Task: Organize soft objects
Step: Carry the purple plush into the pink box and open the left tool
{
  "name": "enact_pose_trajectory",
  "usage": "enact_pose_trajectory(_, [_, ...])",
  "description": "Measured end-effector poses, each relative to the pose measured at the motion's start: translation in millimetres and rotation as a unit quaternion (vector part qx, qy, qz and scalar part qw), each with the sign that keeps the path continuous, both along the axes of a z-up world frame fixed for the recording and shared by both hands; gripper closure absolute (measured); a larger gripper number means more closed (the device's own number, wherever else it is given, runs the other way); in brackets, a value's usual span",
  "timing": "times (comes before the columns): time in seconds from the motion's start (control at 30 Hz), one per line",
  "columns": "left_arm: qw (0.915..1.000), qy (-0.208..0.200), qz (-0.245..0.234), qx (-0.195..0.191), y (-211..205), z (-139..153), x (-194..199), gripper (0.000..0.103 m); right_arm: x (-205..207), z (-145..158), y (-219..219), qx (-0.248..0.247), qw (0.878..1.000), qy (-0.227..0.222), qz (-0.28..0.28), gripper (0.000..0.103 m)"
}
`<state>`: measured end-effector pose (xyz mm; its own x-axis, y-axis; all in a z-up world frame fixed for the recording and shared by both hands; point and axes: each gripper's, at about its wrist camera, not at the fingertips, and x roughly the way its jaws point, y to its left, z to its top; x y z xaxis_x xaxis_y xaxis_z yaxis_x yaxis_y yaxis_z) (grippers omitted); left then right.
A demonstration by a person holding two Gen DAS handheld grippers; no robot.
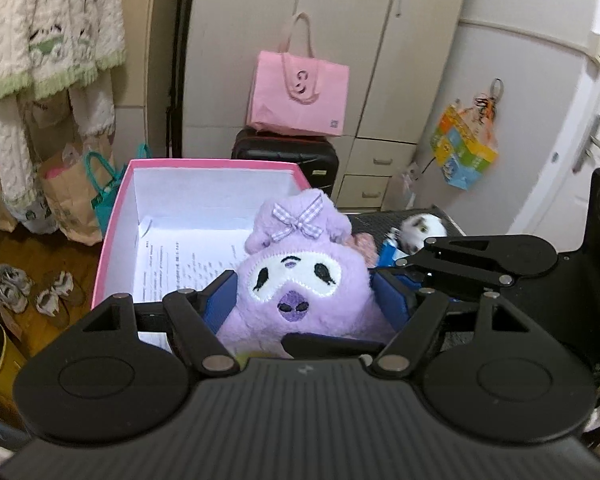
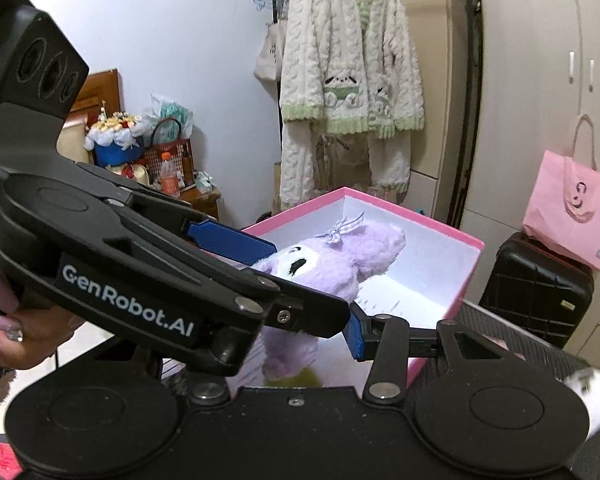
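My left gripper [image 1: 304, 296] is shut on a purple plush toy [image 1: 300, 280] with a checked bow, holding it above the open pink box [image 1: 116, 216]. The box has white inner walls and printed paper on its bottom. In the right wrist view the plush [image 2: 332, 264] hangs over the box [image 2: 472, 264], held by the left gripper [image 2: 300, 280], which crosses in front. My right gripper's left finger is hidden behind it; one blue pad [image 2: 354, 334] shows near the box, with nothing seen in it. A white plush toy [image 1: 420, 228] lies on the dark surface to the right.
A black suitcase [image 1: 300, 160] with a pink paper bag [image 1: 300, 92] on it stands behind the box by the wardrobe. A white fleece robe [image 2: 348, 80] hangs at the left. Paper bags [image 1: 64, 196] and shoes [image 1: 28, 288] sit on the floor.
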<state>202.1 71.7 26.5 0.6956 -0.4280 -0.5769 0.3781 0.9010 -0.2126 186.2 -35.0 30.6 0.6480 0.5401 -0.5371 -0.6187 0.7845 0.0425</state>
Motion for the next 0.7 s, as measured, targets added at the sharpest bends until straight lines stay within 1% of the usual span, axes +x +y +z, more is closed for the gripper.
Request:
enact_pose_trajectory(0.1, [0.9996, 0.023, 0.005, -0.014, 6, -8, 34, 0.03, 29, -2, 5, -0.008, 1.0, 0.02, -0.003, 0.052])
enact_pose_trajectory(0.2, [0.9974, 0.054, 0.013, -0.045, 13, -19, 62, 0.03, 54, -9, 9, -0.028, 0.999, 0.032, -0.009, 0.052])
enact_pose_trajectory(0.3, [0.995, 0.082, 0.014, -0.055, 16, -32, 86, 0.03, 77, -17, 9, -0.031, 0.998, 0.056, -0.012, 0.052])
enact_pose_trajectory(0.43, [0.9917, 0.109, 0.025, -0.063, 18, -49, 105, 0.03, 97, -29, 16, -0.055, 0.996, 0.069, -0.01, 0.051])
enact_pose_trajectory(0.5, [0.9908, 0.119, 0.03, -0.055, 19, -54, 111, 0.03, 105, -33, 21, -0.063, 0.995, 0.075, -0.003, 0.051])
enact_pose_trajectory(0.53, [0.9903, 0.127, 0.037, -0.044, 18, -56, 112, 0.03, 106, -36, 22, -0.066, 0.995, 0.077, -0.003, 0.051])
enact_pose_trajectory(0.57, [0.9897, 0.131, 0.043, -0.04, 20, -55, 114, 0.029, 106, -37, 25, -0.072, 0.995, 0.074, -0.005, 0.051])
enact_pose_trajectory(0.63, [0.99, 0.127, 0.045, -0.041, 20, -54, 113, 0.028, 101, -40, 33, -0.105, 0.993, 0.051, -0.006, 0.043])
enact_pose_trajectory(0.7, [0.9911, 0.12, 0.044, -0.037, 22, -53, 109, 0.028, 95, -41, 40, -0.146, 0.989, 0.027, -0.012, 0.043])
